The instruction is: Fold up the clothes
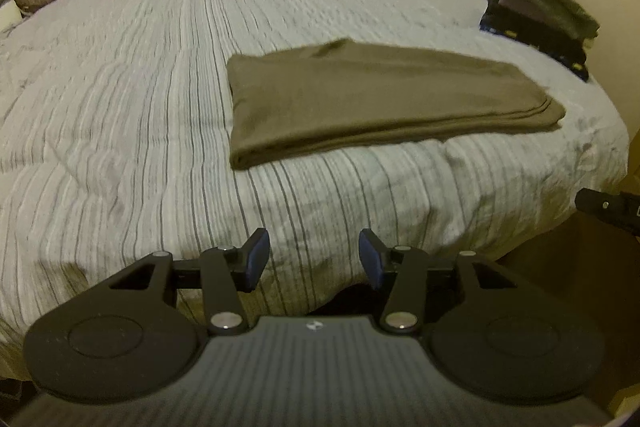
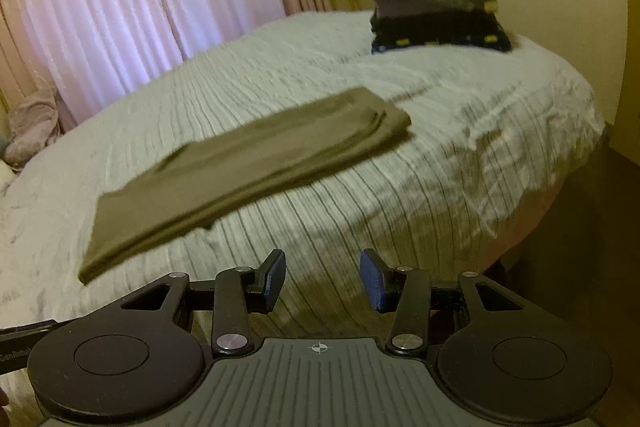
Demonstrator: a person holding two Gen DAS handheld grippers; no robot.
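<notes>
An olive-brown garment (image 1: 372,103) is seen folded flat on the striped bedspread (image 1: 120,131), near its front edge. Both grippers are held apart from it — the left gripper (image 1: 314,259) and right gripper (image 2: 322,281) with jaws parted, nothing between them. A stack of folded clothes (image 2: 436,11) — blurred, perhaps four items — sits at the far corner.

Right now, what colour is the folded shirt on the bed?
Olive brown folded shirt; clearest in the left wrist view.
</notes>
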